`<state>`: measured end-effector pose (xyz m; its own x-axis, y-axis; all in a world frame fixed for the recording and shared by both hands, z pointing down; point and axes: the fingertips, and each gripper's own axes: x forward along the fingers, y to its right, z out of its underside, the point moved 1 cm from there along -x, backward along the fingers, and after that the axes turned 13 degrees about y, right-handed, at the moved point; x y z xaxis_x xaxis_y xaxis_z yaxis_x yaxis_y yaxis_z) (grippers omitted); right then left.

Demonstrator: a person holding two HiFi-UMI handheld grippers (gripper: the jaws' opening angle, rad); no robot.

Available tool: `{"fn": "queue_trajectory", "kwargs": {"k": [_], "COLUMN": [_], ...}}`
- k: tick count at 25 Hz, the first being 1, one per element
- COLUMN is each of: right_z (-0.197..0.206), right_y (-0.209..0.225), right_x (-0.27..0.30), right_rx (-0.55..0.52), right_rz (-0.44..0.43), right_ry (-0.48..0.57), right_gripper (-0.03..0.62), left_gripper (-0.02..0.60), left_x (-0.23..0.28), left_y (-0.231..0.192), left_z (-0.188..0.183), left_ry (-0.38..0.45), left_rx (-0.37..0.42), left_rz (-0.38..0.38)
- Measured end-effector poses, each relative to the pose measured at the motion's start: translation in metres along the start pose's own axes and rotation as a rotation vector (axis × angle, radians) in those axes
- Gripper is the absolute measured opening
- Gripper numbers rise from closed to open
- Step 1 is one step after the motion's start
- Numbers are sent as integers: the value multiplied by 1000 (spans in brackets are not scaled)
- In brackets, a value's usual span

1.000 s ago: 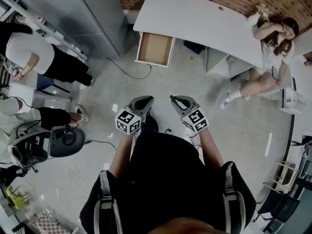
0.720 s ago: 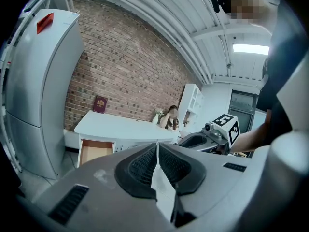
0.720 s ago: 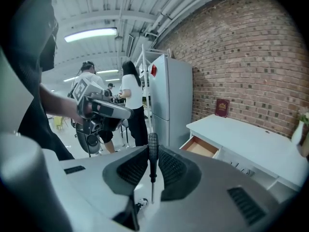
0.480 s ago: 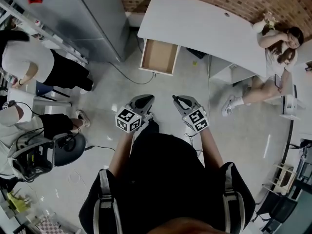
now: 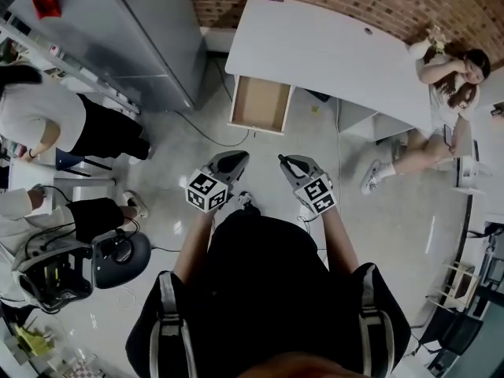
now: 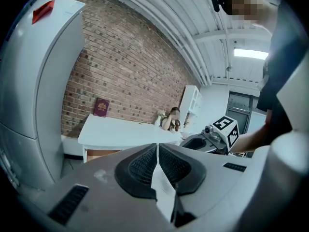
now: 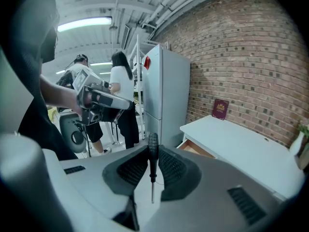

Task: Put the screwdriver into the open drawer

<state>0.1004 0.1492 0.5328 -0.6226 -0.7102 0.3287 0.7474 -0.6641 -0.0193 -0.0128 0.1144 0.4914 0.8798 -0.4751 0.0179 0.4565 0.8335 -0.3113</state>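
The right gripper (image 7: 152, 151) pinches the screwdriver (image 7: 152, 175) by its black ribbed handle between its textured pads, with the thin metal shaft bare below. The left gripper (image 6: 157, 151) is pressed together, empty. The boxy brown drawer (image 5: 260, 103) hangs open under the smooth white counter (image 5: 331, 46).

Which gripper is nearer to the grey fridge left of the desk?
Left. The left gripper is held short of the fridge, on its side; the right gripper, clamping the screwdriver, is beyond the left one, farther away.
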Motion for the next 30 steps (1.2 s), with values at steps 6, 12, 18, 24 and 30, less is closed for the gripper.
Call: {"fn": "queue_trajectory", "kwargs": {"k": [6,12,18,24,30], "right_z": [0,-1,-10,-17,-13], "right_y": [4,-2,-9,-8,9], "right_x": [21,39,58,70,73], "right_rx": [-20,-45,-75,-91,-99], "right_rz": [1,-24,-58,-86,-112], "right_ry": [-2,-25,-22,-24,-38], "right_gripper": [123,123,123,123,123], "left_gripper": [23,23,23,23,23], "left_x": [-3,-20,-39,-42,-29], "left_y": [-25,-39,-54,-63,-70], "left_z": [-2,-5,-11,-15,-14], "left_ry": [15,15,23,31,44], "left_rx": [7,1,1,-1,-12], "left_rz": [-8,-42,-89,-113,-141]}}
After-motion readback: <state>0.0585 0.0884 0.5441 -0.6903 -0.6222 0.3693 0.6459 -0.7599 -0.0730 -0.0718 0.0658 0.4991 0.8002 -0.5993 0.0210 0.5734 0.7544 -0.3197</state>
